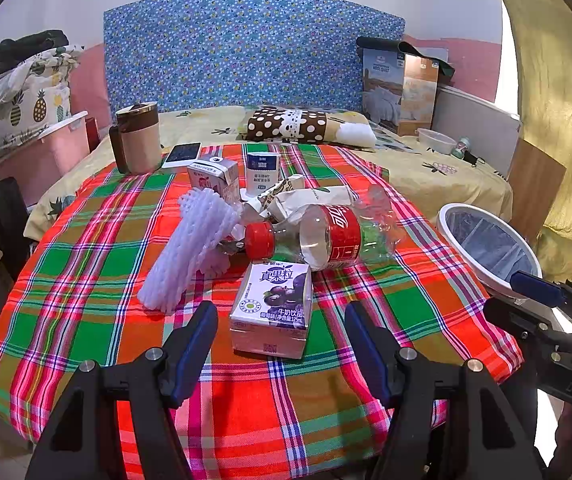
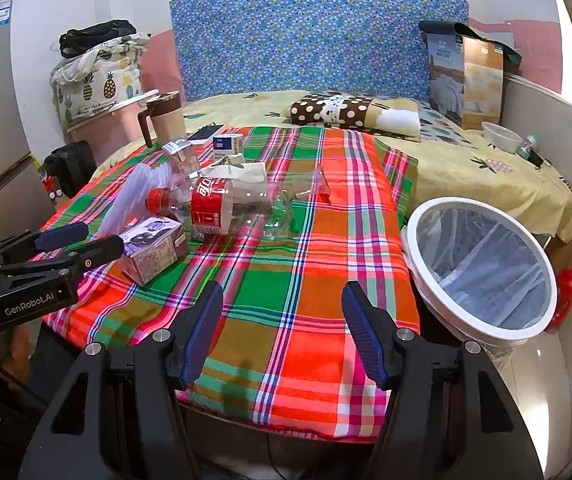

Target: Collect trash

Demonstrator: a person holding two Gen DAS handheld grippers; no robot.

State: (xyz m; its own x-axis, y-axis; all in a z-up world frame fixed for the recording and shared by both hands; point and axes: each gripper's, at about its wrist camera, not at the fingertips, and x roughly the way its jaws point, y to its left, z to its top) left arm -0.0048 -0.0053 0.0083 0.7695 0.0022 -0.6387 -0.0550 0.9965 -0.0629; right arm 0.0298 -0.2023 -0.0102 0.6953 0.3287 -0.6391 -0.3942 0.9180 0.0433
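Purple milk carton (image 1: 270, 312) lies between the left gripper's (image 1: 281, 334) spread fingers; crushed red-capped bottle (image 1: 318, 236) just beyond.

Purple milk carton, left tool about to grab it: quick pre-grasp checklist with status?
1. Left tool open: ok, fingers spread wider than the purple carton.
2. Carton lined up between the fingers: ok, roughly centred ahead.
3. Nothing on top of the carton: ok; the plastic bottle lies just behind it, contact cannot tell.
4. Foam net clear of the left finger: ok, but close.
5. Trash bin open and lined: ok, beside the table.
6. Right tool out of the way: ok, open over bare cloth.
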